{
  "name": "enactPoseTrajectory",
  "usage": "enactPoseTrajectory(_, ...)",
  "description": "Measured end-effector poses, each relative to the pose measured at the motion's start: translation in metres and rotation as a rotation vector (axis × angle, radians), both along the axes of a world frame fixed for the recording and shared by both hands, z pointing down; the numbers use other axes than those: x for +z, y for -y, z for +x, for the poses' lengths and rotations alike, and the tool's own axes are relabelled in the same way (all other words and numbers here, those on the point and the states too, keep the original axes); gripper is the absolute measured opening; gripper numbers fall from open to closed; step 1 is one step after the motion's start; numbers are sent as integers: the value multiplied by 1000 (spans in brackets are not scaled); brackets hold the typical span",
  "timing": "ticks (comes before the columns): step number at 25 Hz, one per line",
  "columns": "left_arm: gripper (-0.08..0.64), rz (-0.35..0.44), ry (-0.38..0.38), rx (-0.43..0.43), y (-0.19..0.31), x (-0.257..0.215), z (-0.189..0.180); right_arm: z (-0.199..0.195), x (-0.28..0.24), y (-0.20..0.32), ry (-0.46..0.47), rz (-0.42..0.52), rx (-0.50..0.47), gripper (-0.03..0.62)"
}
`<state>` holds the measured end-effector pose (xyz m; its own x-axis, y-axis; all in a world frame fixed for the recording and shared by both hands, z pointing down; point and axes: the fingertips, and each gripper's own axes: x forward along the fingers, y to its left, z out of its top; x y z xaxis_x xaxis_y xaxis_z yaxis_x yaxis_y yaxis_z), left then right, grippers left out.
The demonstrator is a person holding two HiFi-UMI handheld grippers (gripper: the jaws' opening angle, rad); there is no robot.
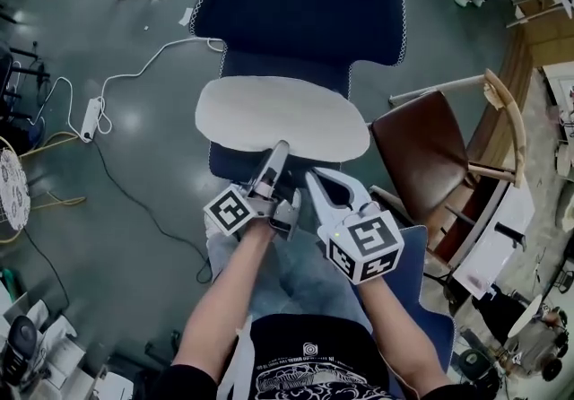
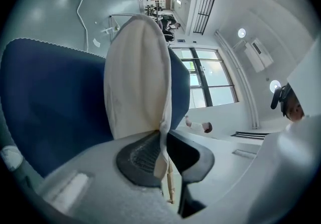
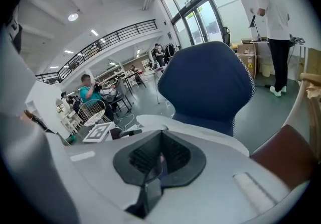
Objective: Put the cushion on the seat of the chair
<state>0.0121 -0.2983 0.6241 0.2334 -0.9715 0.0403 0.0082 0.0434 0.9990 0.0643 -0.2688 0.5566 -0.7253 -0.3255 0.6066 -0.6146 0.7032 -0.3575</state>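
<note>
Big navy chair [image 1: 305, 4] dead ahead, and the white cushion [image 1: 278, 116] is spread over its seat, back edge at the backrest, near edge at the seat's front edge. The left gripper [image 1: 282, 149] is clamped on that near edge. The right gripper [image 1: 313, 175] is just beside it, clenched on nothing. The risk is that a one-sided pinch on a thin seam (no second hold) could slip and leave the cushion askew. Only the left gripper view shows the seam between the pads, and only the head view shows the cushion's placement.

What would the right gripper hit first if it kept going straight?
The right gripper would probably meet the cream cushion first, just beyond its jaws; the navy chair back stands farther behind.
</note>
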Motion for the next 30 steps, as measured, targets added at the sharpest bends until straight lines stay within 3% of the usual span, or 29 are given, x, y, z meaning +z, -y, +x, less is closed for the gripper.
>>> enactPoseTrajectory(10,54,-145,-32,90,-51,59,7,-15,44,-18,-15,-82,18,-3)
enactPoseTrajectory(14,72,-305,55,163,-82,112,4,-17,59,-29,-24,-112,23,-3)
enactPoseTrajectory(17,91,-383,72,191,-94,138,6,-14,69,-39,-38,-133,18,-3)
enactPoseTrajectory(25,154,-487,55,255,-104,176,12,0,87,-55,-73,-166,5,-3)
enactPoseTrajectory(27,195,-511,49,287,-106,183,12,-2,88,-57,-77,-171,-1,-3)
enactPoseTrajectory(30,199,-555,59,356,-112,191,15,-4,87,-60,-85,-171,-11,-3)
